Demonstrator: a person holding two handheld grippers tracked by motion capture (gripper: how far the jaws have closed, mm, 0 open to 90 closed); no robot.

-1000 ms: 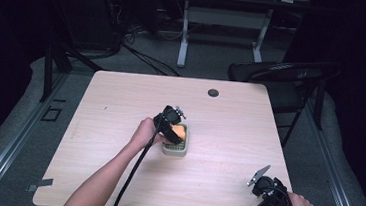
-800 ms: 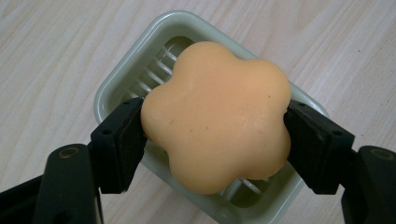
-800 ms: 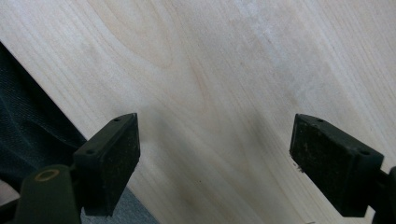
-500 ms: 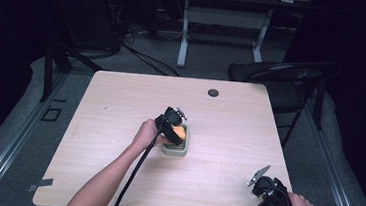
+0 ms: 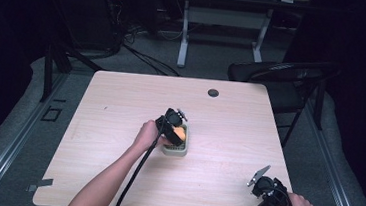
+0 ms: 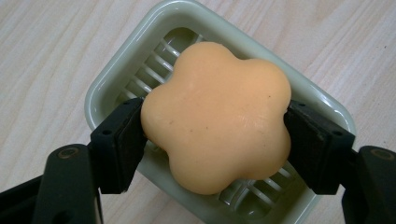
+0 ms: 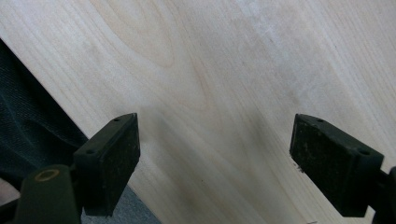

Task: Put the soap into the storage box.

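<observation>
An orange flower-shaped soap (image 6: 217, 114) sits between the two jaws of my left gripper (image 6: 215, 140), which is shut on it. Right under the soap lies a pale green slatted soap dish (image 6: 112, 79). In the high view the left gripper (image 5: 173, 127) hovers over the dish (image 5: 176, 150) at the middle of the wooden table (image 5: 120, 107), with the soap (image 5: 179, 133) showing orange. My right gripper (image 5: 263, 195) rests near the table's front right corner. Its jaws stand wide apart over bare wood (image 7: 219, 93), so it is open and holds nothing.
A dark round grommet (image 5: 213, 92) sits near the table's far edge. A black chair (image 5: 283, 76) stands off the far right corner. The right gripper view shows the table's edge and dark floor (image 7: 28, 116) at its left.
</observation>
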